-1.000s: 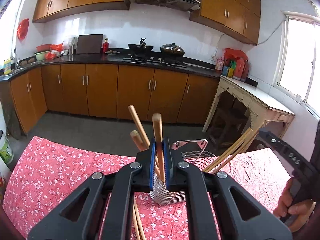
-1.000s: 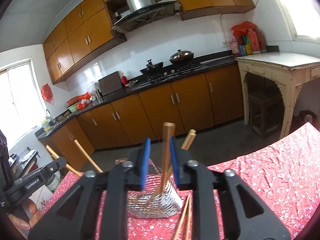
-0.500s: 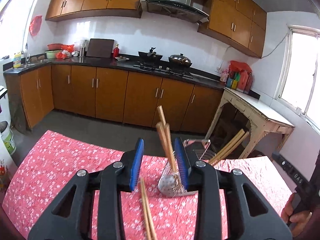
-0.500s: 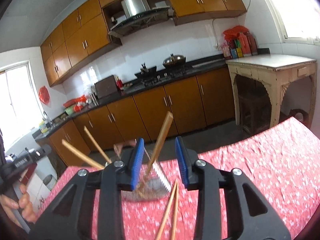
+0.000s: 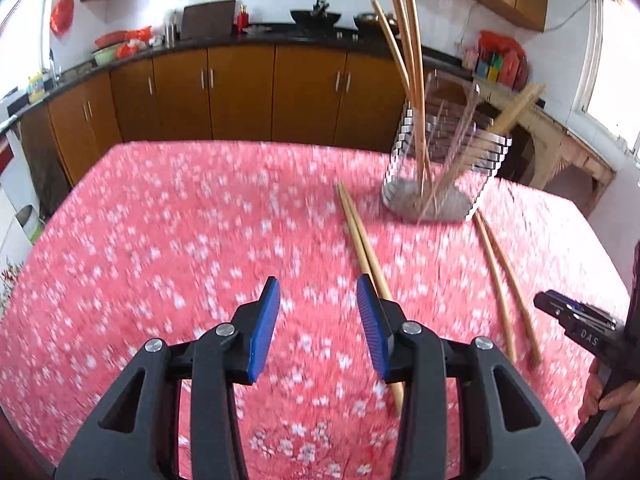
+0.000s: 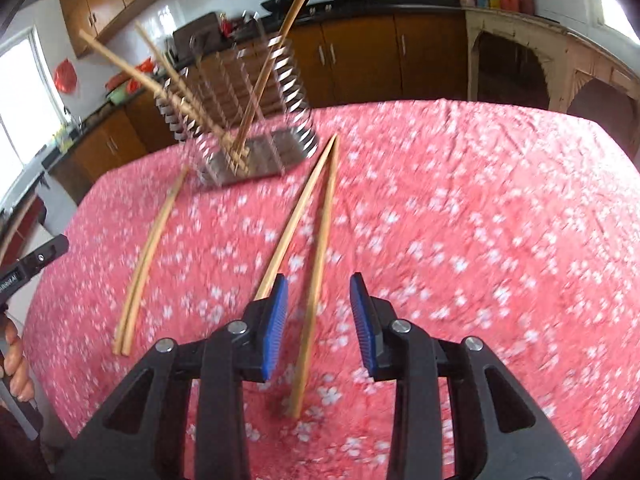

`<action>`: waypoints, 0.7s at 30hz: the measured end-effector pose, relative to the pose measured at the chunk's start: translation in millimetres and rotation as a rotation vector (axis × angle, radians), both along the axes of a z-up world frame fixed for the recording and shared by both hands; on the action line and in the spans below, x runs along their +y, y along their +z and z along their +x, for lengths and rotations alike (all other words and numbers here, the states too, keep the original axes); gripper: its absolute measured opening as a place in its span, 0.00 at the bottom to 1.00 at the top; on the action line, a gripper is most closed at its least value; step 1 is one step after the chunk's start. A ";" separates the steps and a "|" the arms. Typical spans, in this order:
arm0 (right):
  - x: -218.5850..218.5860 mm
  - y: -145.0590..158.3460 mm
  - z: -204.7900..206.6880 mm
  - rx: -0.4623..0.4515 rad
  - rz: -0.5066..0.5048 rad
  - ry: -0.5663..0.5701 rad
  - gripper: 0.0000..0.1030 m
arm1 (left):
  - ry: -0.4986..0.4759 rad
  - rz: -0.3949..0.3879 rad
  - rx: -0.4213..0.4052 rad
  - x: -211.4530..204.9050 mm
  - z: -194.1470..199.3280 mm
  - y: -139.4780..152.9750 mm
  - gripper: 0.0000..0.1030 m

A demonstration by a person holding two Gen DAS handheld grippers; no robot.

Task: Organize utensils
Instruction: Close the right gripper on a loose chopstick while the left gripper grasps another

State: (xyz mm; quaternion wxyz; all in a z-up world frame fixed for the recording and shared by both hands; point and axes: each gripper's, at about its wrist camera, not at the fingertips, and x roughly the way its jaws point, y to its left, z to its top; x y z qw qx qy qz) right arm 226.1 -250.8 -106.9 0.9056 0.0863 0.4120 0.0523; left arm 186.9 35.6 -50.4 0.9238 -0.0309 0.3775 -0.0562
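A wire utensil holder (image 5: 444,160) stands on the red floral tablecloth with several wooden chopsticks leaning in it; it also shows in the right wrist view (image 6: 244,116). My left gripper (image 5: 318,304) is open and empty above the cloth, with one pair of chopsticks (image 5: 362,242) lying just right of its right finger. A second pair (image 5: 506,280) lies further right. My right gripper (image 6: 318,304) is open and empty, low over that second pair (image 6: 308,216), one stick running between its fingers. The first pair shows at the left (image 6: 150,252).
The table with the red floral cloth (image 5: 160,220) fills both views. Brown kitchen cabinets (image 5: 240,88) and a dark counter run behind it. A worn white side table (image 6: 560,52) stands to the right. The other hand-held gripper shows at each view's edge (image 5: 580,328).
Both grippers opened, released their chopsticks into the holder, pulled back and tilted down toward the table. The chopstick pairs on the cloth now lie in front of them.
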 end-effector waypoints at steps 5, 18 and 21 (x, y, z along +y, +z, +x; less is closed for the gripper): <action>17.5 -9.7 7.3 0.031 -0.071 0.005 0.30 | -0.029 -0.022 0.028 -4.0 -2.9 -11.5 0.40; -32.2 -13.5 14.2 0.043 -0.095 -0.238 0.07 | -0.102 -0.020 0.075 -29.2 -1.5 -32.5 0.40; -51.9 -12.6 11.5 0.046 -0.056 -0.290 0.07 | -0.123 -0.002 0.096 -37.0 0.6 -40.8 0.36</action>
